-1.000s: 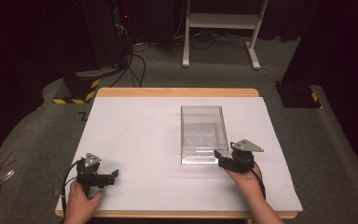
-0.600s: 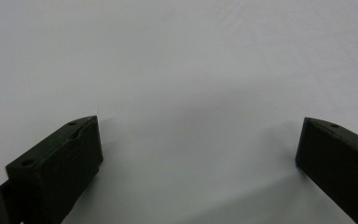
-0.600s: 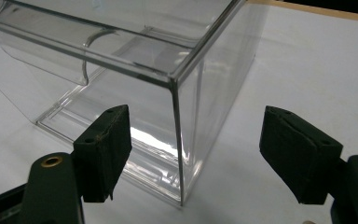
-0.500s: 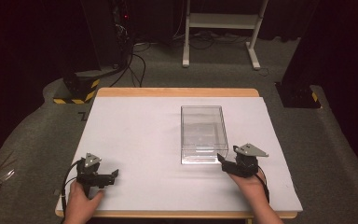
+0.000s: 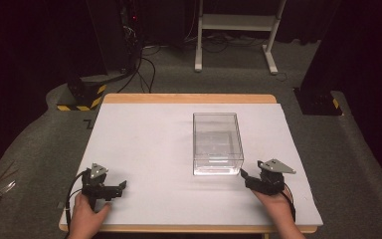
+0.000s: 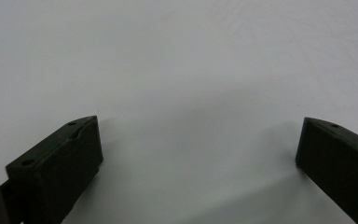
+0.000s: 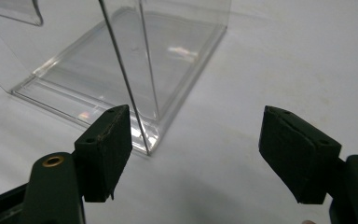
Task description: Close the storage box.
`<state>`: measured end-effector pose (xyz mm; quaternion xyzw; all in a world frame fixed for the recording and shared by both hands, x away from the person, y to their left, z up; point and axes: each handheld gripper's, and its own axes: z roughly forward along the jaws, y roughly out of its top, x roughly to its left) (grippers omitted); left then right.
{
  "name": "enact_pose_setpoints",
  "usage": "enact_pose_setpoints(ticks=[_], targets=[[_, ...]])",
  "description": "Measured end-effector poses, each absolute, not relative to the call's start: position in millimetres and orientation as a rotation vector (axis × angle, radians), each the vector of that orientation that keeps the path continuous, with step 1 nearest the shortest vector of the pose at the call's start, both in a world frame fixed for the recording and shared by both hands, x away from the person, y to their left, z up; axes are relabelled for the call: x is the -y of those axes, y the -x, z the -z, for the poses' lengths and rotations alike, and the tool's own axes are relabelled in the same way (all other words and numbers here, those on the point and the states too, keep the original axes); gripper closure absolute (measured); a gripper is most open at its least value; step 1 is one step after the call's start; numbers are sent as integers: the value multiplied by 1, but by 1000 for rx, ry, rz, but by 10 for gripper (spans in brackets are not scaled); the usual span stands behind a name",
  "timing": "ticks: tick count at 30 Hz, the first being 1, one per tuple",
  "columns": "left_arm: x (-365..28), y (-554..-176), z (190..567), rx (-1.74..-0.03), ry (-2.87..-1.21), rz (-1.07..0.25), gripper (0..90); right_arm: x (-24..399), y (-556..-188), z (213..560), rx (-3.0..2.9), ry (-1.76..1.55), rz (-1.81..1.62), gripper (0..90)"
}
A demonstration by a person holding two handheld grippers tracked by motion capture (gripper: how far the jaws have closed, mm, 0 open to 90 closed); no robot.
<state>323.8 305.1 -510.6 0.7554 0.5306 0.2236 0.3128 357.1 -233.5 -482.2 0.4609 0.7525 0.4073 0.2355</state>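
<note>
clear plastic box (image 5: 218,144) stands open-topped on the white table (image 5: 149,149), right of centre, its long side running from near edge to far edge. right claw (image 5: 246,177) sits just beside the box's near right corner, not touching it; its jaws have just been closing but stand apart with nothing between them. left claw (image 5: 119,186) rests well apart from the box near the table's near left corner, jaws pointing toward the right edge. high view gives the whole layout, both hands at the near edge and the grey plates on the claws, but the jaw gaps are too small to read there. right claw view (image 7: 196,140) shows the wide gap, the box (image 7: 135,65) corner edge just ahead of the left jaw, and its transparent walls and base. left claw view (image 6: 198,149) shows jaws spread wide over bare white table (image 6: 177,60), holding nothing.
</note>
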Motion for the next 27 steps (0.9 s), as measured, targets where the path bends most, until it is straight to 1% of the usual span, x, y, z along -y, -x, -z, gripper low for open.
enact_pose_setpoints(ticks=[12, 27], targets=[[-305, -324, 511, -1399, -1993, -591, 6, 266, -343, 496, -2039, -1297, -1006, 278], [-305, -324, 511, -1398, -1993, -592, 6, 261, -343, 501, -2112, -1261, -927, 284]])
